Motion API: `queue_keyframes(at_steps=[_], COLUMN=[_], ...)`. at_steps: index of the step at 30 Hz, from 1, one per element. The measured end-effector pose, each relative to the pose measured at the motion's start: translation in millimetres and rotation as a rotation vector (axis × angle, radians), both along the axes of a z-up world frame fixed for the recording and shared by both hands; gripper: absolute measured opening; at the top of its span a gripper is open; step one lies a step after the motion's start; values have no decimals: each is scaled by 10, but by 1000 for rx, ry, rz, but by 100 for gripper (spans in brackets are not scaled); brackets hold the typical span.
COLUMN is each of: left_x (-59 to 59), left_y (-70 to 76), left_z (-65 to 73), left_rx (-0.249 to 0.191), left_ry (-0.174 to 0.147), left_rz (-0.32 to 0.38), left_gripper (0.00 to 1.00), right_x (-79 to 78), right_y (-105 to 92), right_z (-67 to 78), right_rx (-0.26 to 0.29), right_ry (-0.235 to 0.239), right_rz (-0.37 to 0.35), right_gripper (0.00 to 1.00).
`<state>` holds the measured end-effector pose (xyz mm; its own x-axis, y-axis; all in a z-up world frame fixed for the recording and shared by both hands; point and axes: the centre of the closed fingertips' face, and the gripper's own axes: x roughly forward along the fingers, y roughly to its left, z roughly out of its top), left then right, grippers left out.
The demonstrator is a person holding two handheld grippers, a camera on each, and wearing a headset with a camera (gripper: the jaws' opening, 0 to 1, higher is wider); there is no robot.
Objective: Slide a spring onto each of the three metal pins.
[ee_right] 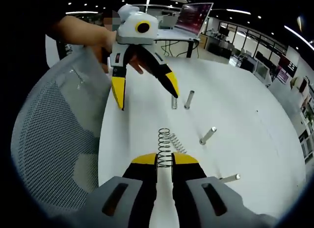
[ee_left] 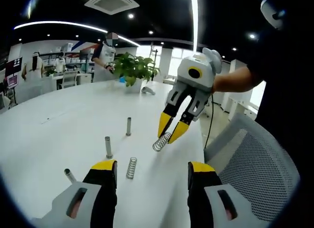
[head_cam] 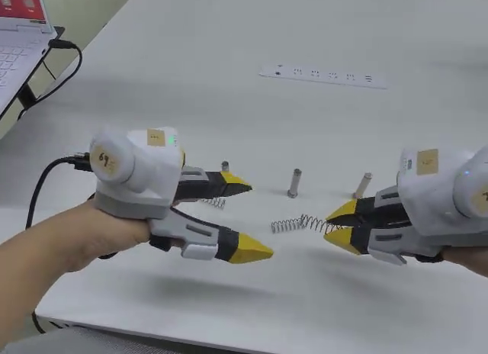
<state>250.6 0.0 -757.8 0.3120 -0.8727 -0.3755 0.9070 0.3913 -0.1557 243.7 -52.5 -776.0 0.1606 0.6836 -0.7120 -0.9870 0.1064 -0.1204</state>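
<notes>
Three short metal pins stand in a row on the white table: left pin (head_cam: 225,167), middle pin (head_cam: 294,182), right pin (head_cam: 364,185). My right gripper (head_cam: 333,226) (ee_right: 164,160) is shut on one end of a spring (head_cam: 313,221) (ee_right: 164,142), which sticks out toward the middle of the table. A second spring (ee_right: 178,143) lies on the table just under it. A small spring (head_cam: 215,203) (ee_left: 131,167) lies near the left pin. My left gripper (head_cam: 257,219) (ee_left: 151,166) hovers open with nothing in it, facing the right gripper (ee_left: 169,135).
A white power strip (head_cam: 324,75) lies at the far side of the table. A laptop (head_cam: 19,18) and a black cable (head_cam: 65,64) are at the far left. A mesh chair (ee_left: 255,164) stands at the near table edge. A potted plant (ee_left: 135,68) and people are beyond.
</notes>
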Motion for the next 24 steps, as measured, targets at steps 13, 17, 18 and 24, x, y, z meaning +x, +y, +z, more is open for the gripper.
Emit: queue_keyframes(at_steps=[13,17,18,24], left_x=[-36,-31,-37,-58], left_y=[-279,-309,-320,-343], left_z=[-39,-27,-38,-86], left_rx=[-3,-13,-13,-13], left_ry=[0,1,5,16], left_rz=[-66,-67,-70,-74], left_gripper=[28,22,22,17], right_x=[-36,-57,-68,-78], right_y=[77,90,99,118], right_z=[12,11,16,38], right_rx=[-10,-7,0,9], right_ry=[-15,-13,-9,-11], right_rz=[68,77,79,80], right_gripper=[8,8,8,8])
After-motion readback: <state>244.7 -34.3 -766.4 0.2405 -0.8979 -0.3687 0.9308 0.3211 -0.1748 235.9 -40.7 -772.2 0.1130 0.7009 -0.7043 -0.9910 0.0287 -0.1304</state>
